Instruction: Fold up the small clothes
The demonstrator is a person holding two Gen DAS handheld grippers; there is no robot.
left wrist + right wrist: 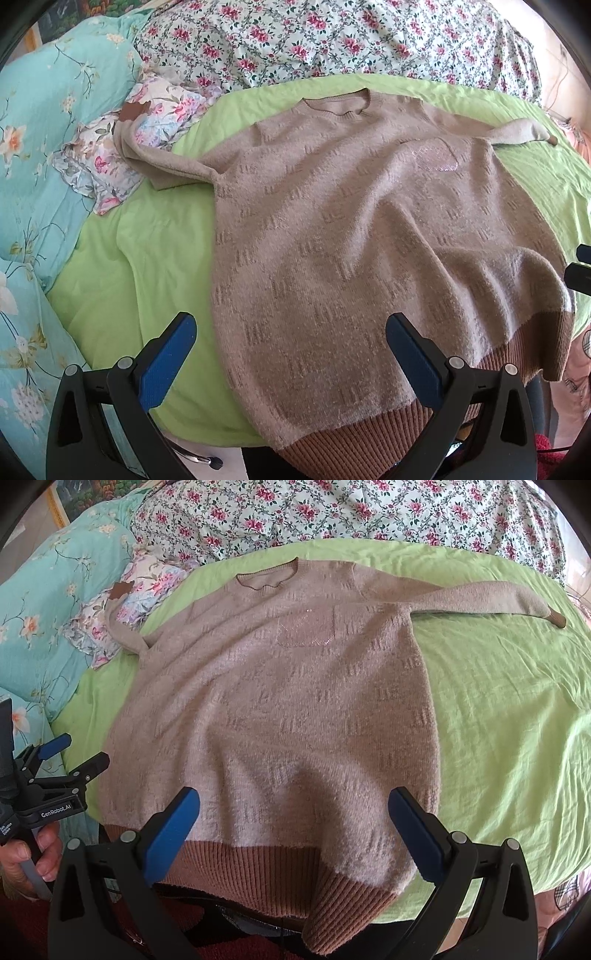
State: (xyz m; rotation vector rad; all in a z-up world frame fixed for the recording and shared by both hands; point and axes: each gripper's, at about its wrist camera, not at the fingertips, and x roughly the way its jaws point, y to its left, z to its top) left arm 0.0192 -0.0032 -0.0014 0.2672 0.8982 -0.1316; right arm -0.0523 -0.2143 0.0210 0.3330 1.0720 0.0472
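A beige knitted sweater (351,229) (280,709) with a brown ribbed hem lies front up on a green sheet (147,258) (509,709), neck at the far side. Its hem (258,871) hangs a little over the near edge. One sleeve (487,598) stretches out to the right, the other (162,162) runs left onto a floral pillow. My left gripper (291,354) is open above the lower left part of the sweater, nothing between its blue pads. My right gripper (293,830) is open over the hem, also with nothing in it. The left gripper (68,753) shows at the left edge of the right wrist view.
A turquoise floral quilt (40,155) lies along the left. A white quilt with pink flowers (332,40) is bunched at the far side. A small floral pillow (122,147) sits at the sweater's left sleeve. A hand (29,860) holds the left gripper's handle.
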